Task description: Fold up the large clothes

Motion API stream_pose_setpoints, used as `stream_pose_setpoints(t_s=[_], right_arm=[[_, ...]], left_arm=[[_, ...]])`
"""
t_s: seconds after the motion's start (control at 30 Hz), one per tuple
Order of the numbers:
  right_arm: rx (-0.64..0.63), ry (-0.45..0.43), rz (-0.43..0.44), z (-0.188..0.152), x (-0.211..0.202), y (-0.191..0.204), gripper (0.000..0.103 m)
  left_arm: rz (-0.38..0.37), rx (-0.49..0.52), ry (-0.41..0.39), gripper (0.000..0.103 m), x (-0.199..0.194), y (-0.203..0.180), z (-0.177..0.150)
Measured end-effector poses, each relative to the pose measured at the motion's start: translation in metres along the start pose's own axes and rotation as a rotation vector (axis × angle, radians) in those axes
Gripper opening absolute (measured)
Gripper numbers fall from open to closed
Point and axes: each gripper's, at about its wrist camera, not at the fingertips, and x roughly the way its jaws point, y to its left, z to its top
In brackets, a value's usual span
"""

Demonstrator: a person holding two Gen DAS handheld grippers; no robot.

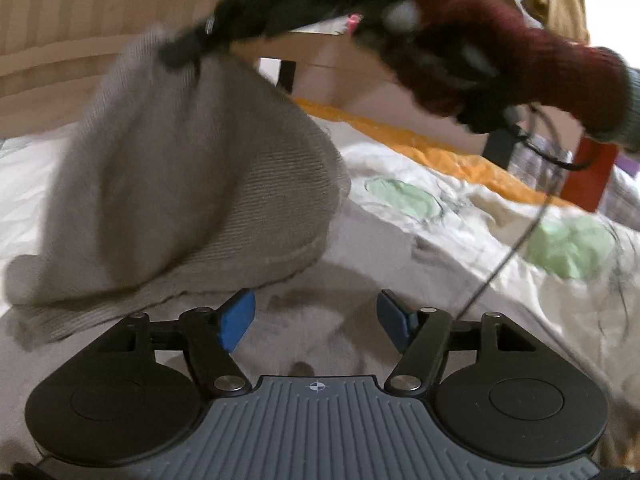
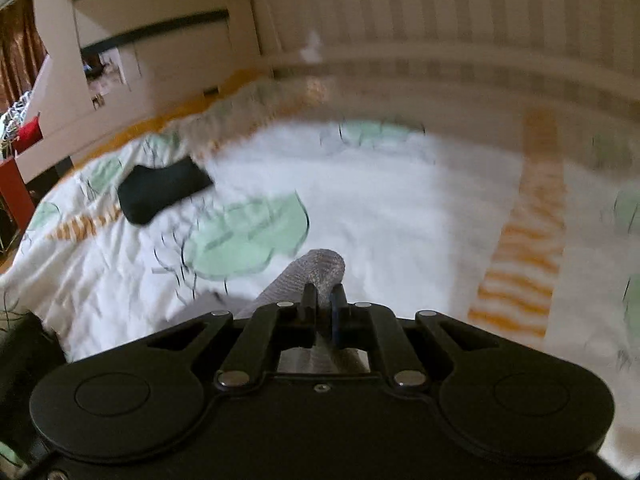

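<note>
The right tool (image 2: 323,300) is pinched tight on a corner of the grey knit sweater (image 1: 192,184), lifting that part off the bed (image 2: 380,200). The rest lies flat under the left tool (image 1: 316,318), whose blue pads (image 1: 236,320) stand wide and hold nothing. The raised fold hangs just beyond and left of that empty tool, so the left hand looks nearer the loose hem.

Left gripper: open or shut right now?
Open. The left gripper has its blue pads spread wide apart, nothing between them, above the grey sweater.
</note>
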Motion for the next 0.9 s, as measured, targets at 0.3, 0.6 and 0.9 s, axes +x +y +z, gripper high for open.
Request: stream_pose_setpoints(t_s=[0.3, 0.6, 0.9], right_arm=[[-0.022, -0.066, 0.019, 0.01, -0.026, 0.001, 0.013], [-0.024, -0.052, 0.047, -0.004, -0.027, 0.006, 0.013], [-0.102, -0.038, 0.079, -0.042, -0.044, 0.042, 0.013]], left_arm=[[0.062, -0.18, 0.022, 0.066, 0.066, 0.028, 0.026], [0.146, -0.406, 0.114, 0.067, 0.049, 0.032, 0.019], [0.01, -0.472, 0.135, 0.07, -0.051, 0.009, -0.046]])
